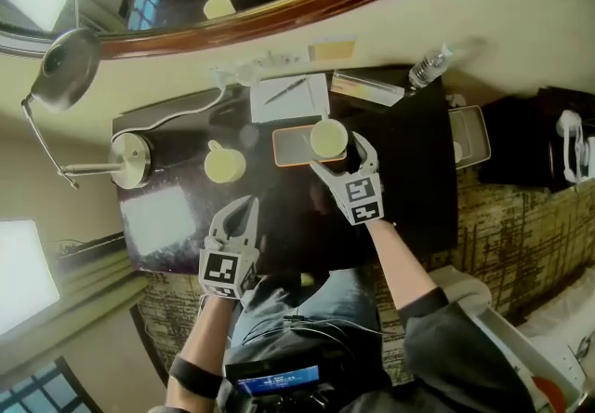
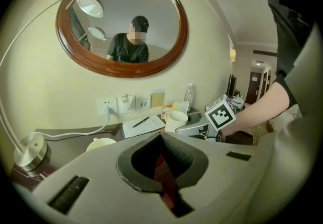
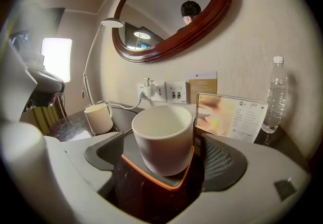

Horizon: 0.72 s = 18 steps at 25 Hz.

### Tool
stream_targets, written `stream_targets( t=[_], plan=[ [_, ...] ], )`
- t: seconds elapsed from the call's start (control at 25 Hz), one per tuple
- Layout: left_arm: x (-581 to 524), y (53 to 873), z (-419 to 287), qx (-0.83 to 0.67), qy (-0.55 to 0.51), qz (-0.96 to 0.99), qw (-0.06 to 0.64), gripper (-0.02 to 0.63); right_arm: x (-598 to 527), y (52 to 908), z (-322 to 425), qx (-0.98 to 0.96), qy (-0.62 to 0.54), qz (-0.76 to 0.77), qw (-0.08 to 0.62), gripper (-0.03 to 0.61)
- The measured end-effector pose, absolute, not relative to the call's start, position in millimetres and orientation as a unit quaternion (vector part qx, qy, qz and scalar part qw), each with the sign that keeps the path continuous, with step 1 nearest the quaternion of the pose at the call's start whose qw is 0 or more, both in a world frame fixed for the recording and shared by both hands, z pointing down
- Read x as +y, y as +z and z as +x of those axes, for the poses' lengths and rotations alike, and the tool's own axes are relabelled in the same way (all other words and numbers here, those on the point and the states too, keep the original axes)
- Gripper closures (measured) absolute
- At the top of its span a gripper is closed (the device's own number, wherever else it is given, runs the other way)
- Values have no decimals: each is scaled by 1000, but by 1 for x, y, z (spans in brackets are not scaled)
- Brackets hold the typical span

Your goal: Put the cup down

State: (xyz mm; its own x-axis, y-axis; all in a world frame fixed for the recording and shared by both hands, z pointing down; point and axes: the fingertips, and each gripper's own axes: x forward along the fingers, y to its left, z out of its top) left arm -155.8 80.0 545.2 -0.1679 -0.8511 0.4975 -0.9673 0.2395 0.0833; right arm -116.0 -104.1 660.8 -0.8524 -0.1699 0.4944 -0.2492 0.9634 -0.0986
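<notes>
cup point(image 1: 328, 137): white, upright, sitting on the orange-rimmed tray point(image 1: 286, 147) mid-bench, toward the wall side.
right tongs point(image 1: 337, 155): wide open, one jaw either side of the cup. Pads are clear of the cup wall, so no grip.
tray: flat on the dark bench point(image 1: 409, 188). The right gripper view shows grey tray surface around the cup's foot.
left tongs point(image 1: 246, 206): fully closed, nothing between the jaws. They hover over the near edge of the bench, well apart from the cup.
second cup point(image 1: 224, 165): same pale colour, upright on the bench to the left of the tray, not touching it.
card stand point(image 1: 365, 88): clear, with a printed sheet. It stands just behind the cup on the wall side and is the closest obstacle ahead of the right tongs.
notepad point(image 1: 290, 97): behind the tray by the wall, pen point(image 1: 286, 90) lying across it.
water bottle point(image 1: 428, 67): upright at the far right corner, beyond the card stand.
lamp base point(image 1: 130, 158): round metal, at the left end of the bench, with its cable running along the wall.
mirror point(image 1: 307, 6): oval, wood frame, on the wall above the bench.
</notes>
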Motion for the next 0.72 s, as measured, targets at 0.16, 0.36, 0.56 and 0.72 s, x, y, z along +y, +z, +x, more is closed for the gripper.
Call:
stream_targets(
  t=[0.16,0.36,0.56,0.72],
  plan=[
    [76,561,-155,-750,133,602,238,614,-111,668,-127,-966,74,100,225,71],
    [69,574,-154,-751,132,598,245,614,-115,667,-141,-973,54,84,206,74],
    [64,579,-153,-750,135,599,245,614,-107,665,-149,-978,35,57,197,137],
    [64,582,-153,-752,137,596,245,614,-108,665,-149,-980,27,44,194,146]
  ],
)
